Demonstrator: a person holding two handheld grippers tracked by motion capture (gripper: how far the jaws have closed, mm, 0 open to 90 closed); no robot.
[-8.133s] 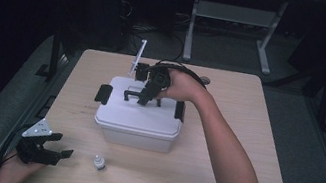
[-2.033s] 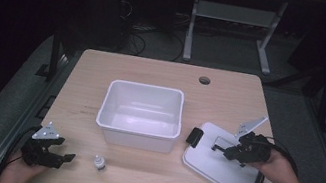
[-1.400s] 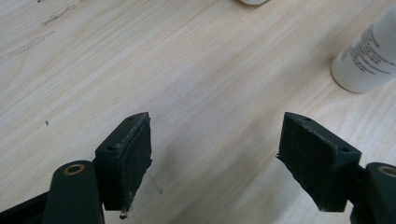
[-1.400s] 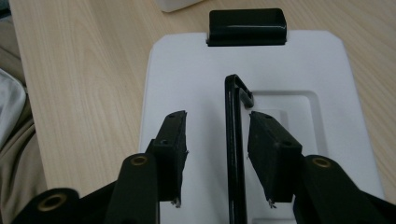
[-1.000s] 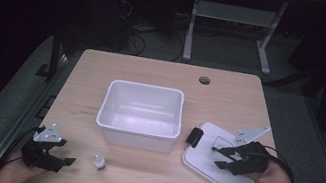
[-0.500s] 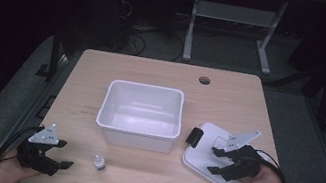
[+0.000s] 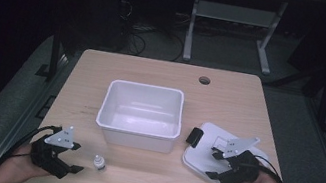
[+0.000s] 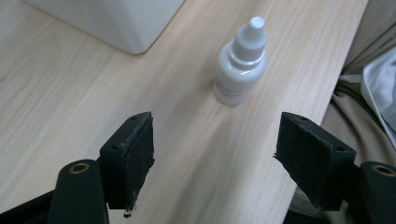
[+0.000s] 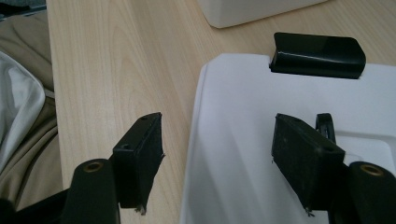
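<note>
1. Lying near the table's near-left corner, the left gripper [image 7: 72, 157] has its jaws spread apart and holds nothing; its hand rests low at the table edge, the jaws aimed right toward the bottle.
2. Just right of it stands the small white plastic dropper bottle [image 7: 98, 163], upright on the pale wooden table [image 7: 144, 70], near the front edge and apart from the tub. In the left gripper view the bottle [image 8: 240, 63] sits ahead of the open jaws and not between them, so I judge the pick not yet made.
3. At the middle sits the white rectangular plastic tub [image 7: 142, 113], open and empty inside: the uncovering looks done, the filling left.
4. To the right lies the flat white plastic lid with black clips [image 7: 211, 153], on the table beside the tub, slightly askew.
5. Over the lid's near-right part hovers the right gripper [image 7: 215, 164], jaws apart and clamping nothing; in the right gripper view the lid's edge [image 9: 243, 121] passes between the spread jaws without contact that I can confirm. The forearm comes in from the near-right corner.
</note>
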